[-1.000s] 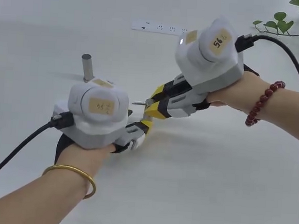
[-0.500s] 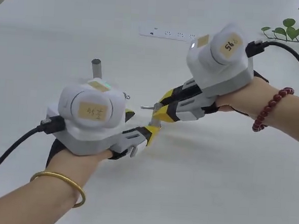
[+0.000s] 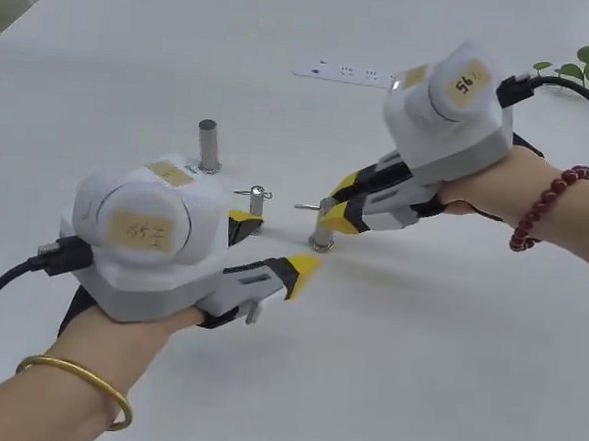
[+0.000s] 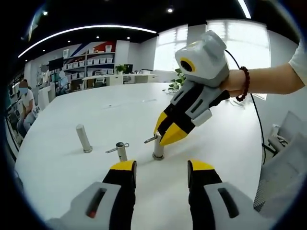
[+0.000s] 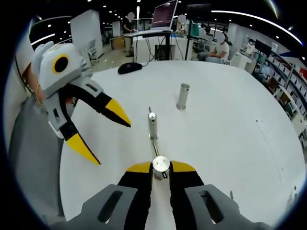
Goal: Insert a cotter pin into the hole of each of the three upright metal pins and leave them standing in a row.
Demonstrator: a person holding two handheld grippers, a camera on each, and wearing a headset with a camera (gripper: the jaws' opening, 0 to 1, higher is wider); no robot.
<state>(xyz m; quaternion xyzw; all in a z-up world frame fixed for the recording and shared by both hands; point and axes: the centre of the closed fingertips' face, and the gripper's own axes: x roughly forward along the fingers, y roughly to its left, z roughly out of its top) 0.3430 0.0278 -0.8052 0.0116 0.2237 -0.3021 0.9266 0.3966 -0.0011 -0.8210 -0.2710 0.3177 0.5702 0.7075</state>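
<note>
Right gripper (image 3: 330,212) on cotter pin (image 3: 305,207) (left gripper (image 3: 274,245) wide)

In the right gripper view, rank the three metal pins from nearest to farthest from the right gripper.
1. Near pin, at the right gripper's tips, receiving its cotter pin.
2. Middle pin, straight ahead.
3. Far pin, beyond it, to the right in this view.

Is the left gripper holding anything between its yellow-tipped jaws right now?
No, the left gripper has its jaws spread apart, with nothing between them but the bare white tabletop.
</note>
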